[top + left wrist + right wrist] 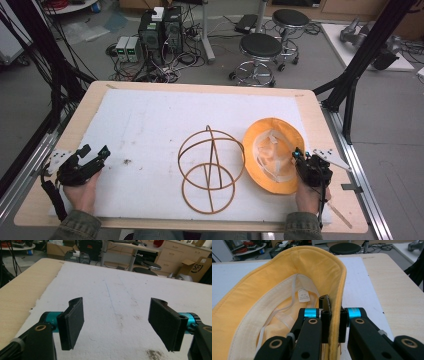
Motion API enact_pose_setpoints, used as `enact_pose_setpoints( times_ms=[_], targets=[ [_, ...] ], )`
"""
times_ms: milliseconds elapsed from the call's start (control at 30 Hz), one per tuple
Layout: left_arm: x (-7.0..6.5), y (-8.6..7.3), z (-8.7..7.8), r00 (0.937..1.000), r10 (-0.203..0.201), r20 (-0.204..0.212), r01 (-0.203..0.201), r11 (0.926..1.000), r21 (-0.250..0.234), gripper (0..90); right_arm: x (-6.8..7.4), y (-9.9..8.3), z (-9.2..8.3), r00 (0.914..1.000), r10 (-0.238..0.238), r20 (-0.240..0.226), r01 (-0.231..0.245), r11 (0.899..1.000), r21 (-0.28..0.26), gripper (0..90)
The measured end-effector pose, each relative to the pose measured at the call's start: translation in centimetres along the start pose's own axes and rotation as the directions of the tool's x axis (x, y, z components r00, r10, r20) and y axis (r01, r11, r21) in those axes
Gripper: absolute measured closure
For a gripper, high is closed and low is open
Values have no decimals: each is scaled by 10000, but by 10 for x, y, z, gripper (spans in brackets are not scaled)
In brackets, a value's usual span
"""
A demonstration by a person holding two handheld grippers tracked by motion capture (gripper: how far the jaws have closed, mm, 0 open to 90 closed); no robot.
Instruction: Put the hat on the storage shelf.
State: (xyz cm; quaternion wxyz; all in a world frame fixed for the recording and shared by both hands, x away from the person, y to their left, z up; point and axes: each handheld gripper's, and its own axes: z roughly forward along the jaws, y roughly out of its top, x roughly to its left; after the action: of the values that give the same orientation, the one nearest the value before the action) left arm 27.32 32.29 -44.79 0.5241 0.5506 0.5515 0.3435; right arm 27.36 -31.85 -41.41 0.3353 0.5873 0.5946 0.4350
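Now the hat [274,155] lies opening-up, right gripper [299,159] clamping its brim.

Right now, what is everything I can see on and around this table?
Hat: one, yellow-orange, lying upside down on the table's right, brim pinched by the right gripper.
Wire hat frame: one, brown hoops, middle of the table.
Foam sheet: one, white, covering most of the tabletop.
Table: one, light wood.
Stools: two, black seats on chrome bases, on the floor beyond the table.
Computer boxes: several, dark and pale, with tangled cables, on the floor behind.
Left gripper: one, black, jaws wide apart over bare foam at the table's left.
Right gripper: one, black, jaws closed on the hat's brim.
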Motion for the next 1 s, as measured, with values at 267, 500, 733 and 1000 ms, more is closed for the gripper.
enact_pose_setpoints(
  times_ms=[267,500,733,1000],
  targets=[
    [0,0,0,10000,10,-1,-10,10000,0,289,4,-1,-3,9988,-484,-25,481,9968,-639,866],
    [0,0,0,10000,-26,21,26,10000,15,289,8,-1,-7,9964,-842,-104,824,9895,-1188,865],
    [1,0,1,9999,-149,36,149,9999,20,289,10,-1,-14,9866,-1548,-515,1409,9678,-2085,867],
    [2,-1,1,9996,-262,45,262,9997,9,289,18,0,-20,9673,-2504,-393,2260,9222,-3138,868]
  ],
)
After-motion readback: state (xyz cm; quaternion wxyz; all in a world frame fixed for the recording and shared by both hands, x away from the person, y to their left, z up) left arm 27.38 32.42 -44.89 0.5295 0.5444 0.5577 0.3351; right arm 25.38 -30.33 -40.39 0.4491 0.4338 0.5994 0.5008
